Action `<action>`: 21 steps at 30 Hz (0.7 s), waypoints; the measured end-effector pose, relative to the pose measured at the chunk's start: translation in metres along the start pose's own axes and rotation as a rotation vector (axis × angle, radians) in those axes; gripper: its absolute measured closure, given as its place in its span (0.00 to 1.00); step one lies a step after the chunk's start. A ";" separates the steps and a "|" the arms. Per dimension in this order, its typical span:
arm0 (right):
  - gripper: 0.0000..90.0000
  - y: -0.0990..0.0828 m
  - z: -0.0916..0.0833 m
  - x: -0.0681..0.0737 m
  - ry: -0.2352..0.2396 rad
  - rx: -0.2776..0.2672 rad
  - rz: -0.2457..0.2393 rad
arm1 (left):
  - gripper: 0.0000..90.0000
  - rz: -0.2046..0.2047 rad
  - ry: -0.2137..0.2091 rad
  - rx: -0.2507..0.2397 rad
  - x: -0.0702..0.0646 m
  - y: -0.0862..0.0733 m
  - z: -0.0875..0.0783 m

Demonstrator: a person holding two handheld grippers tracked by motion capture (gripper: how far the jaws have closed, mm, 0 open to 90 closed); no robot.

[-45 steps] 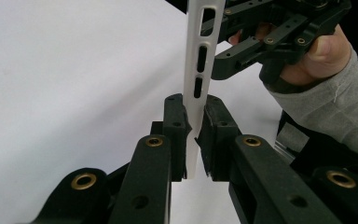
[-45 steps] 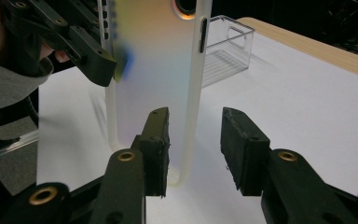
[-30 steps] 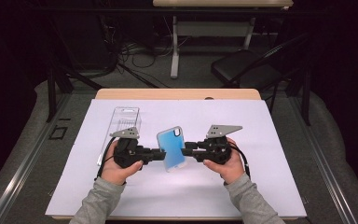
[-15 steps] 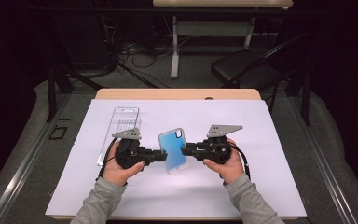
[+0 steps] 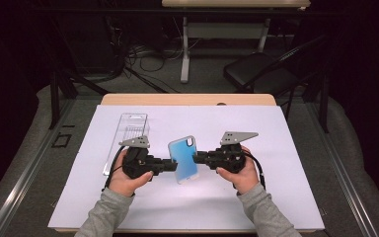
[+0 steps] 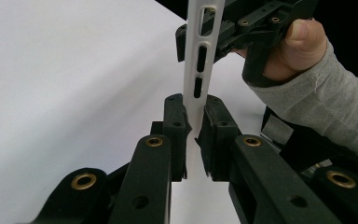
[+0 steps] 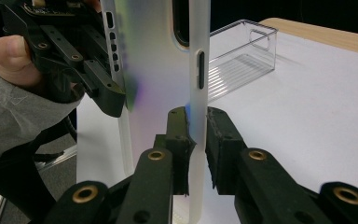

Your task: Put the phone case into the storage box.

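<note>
A blue phone case (image 5: 183,158) with frosted white edges hangs above the white table, held upright between both grippers. My left gripper (image 5: 173,166) is shut on its left edge; in the left gripper view the pads (image 6: 195,119) pinch the thin rim of the phone case (image 6: 196,70). My right gripper (image 5: 196,159) holds the opposite edge. Its jaws (image 7: 198,126) have just been closing, with the side of the phone case (image 7: 158,70) between them, and the pads now press on it. The other hand's gripper (image 7: 88,70) shows beyond the case.
A clear plastic bin (image 5: 128,133) lies on the white table cover (image 5: 286,148) to the left, just behind my left hand. The wooden table edge (image 5: 187,98) runs along the back. Beyond it stand a black chair (image 5: 256,74) and cables on the floor.
</note>
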State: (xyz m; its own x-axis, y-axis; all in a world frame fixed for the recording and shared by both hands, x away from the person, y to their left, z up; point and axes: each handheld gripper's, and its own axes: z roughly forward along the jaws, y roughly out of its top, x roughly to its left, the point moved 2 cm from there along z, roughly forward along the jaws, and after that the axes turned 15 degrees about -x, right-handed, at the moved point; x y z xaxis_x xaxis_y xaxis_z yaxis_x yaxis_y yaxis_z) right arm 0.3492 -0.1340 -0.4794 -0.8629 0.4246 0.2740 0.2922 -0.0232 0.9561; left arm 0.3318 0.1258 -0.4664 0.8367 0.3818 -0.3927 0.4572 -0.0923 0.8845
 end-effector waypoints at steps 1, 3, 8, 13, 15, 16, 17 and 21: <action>0.90 0.000 0.000 0.000 0.000 -0.001 0.000 | 0.91 -0.002 0.000 -0.001 0.000 0.000 0.000; 0.91 0.000 0.000 0.000 0.003 -0.003 0.001 | 0.91 -0.004 -0.001 -0.004 0.001 0.000 0.000; 0.92 0.000 -0.001 -0.001 0.009 -0.004 0.003 | 0.91 -0.006 -0.001 -0.006 0.001 0.000 0.000; 0.92 0.000 -0.002 -0.001 0.015 -0.012 0.001 | 0.91 -0.005 -0.007 -0.010 0.001 0.000 -0.001; 0.92 0.000 -0.002 -0.001 0.016 -0.014 -0.008 | 0.91 -0.006 -0.006 -0.009 0.001 0.000 -0.001; 0.92 0.000 -0.002 -0.001 0.017 -0.015 -0.012 | 0.91 -0.007 -0.005 -0.009 0.001 0.000 -0.001; 0.92 0.000 -0.002 -0.001 0.018 -0.016 -0.016 | 0.91 -0.007 -0.006 -0.008 0.001 0.000 -0.001; 0.93 -0.001 -0.002 -0.002 0.023 -0.022 -0.012 | 0.91 -0.008 -0.004 -0.008 0.001 0.000 -0.001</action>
State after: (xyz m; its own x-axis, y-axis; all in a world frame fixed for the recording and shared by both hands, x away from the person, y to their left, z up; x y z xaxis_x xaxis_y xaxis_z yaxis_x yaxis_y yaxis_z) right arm 0.3499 -0.1364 -0.4811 -0.8756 0.4044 0.2642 0.2723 -0.0385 0.9614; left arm 0.3323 0.1270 -0.4662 0.8342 0.3784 -0.4013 0.4617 -0.0812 0.8833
